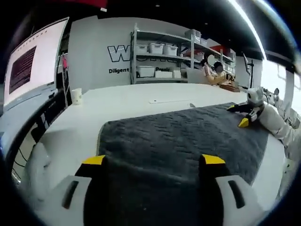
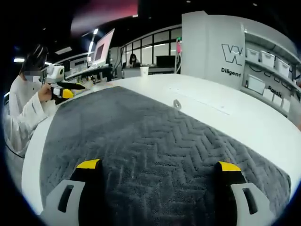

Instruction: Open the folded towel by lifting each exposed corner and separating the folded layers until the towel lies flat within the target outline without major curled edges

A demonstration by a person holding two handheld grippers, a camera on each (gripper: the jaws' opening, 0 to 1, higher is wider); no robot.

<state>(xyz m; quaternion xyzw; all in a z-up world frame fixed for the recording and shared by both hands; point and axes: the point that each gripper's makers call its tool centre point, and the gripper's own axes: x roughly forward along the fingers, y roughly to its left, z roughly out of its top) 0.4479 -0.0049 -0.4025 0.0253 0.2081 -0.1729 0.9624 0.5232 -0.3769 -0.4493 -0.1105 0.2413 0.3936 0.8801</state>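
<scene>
While the grey towel point(image 2: 155, 141) lies spread on the white table point(image 2: 244, 117), both jaw pairs stand wide apart, holding nothing: left hand-held gripper point(image 1: 155, 160) and right hand-held gripper point(image 2: 157, 165) at opposite ends. Judged late-stage; next, check edges for curl and smooth.

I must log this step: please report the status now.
Left gripper open, right gripper open, both over the towel. Towel spread on white table, nothing gripped. Paper cup far off.
</scene>
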